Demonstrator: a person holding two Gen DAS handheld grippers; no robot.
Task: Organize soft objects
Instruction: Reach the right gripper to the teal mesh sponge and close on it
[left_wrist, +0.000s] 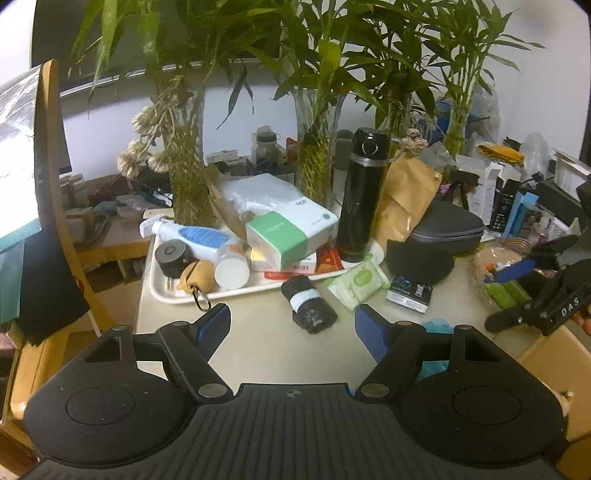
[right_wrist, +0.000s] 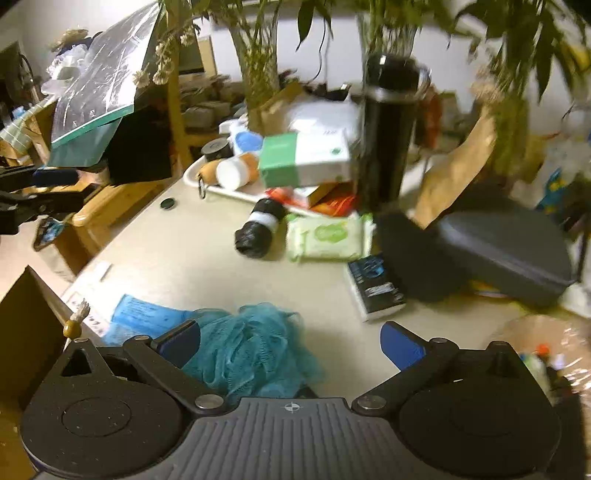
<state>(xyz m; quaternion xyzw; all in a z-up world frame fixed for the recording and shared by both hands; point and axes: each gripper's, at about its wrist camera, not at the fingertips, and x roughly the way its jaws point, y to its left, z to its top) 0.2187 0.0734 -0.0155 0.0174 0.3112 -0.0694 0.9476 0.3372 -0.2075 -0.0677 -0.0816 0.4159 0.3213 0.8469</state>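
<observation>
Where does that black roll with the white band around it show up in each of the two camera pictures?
Left wrist view: the black roll with the white band lies on the beige table, centre, just beyond the open fingers.
Right wrist view: the same roll sits above centre, left of the pale green wipes pack.
Shared landmark: the tall black flask behind it.
</observation>
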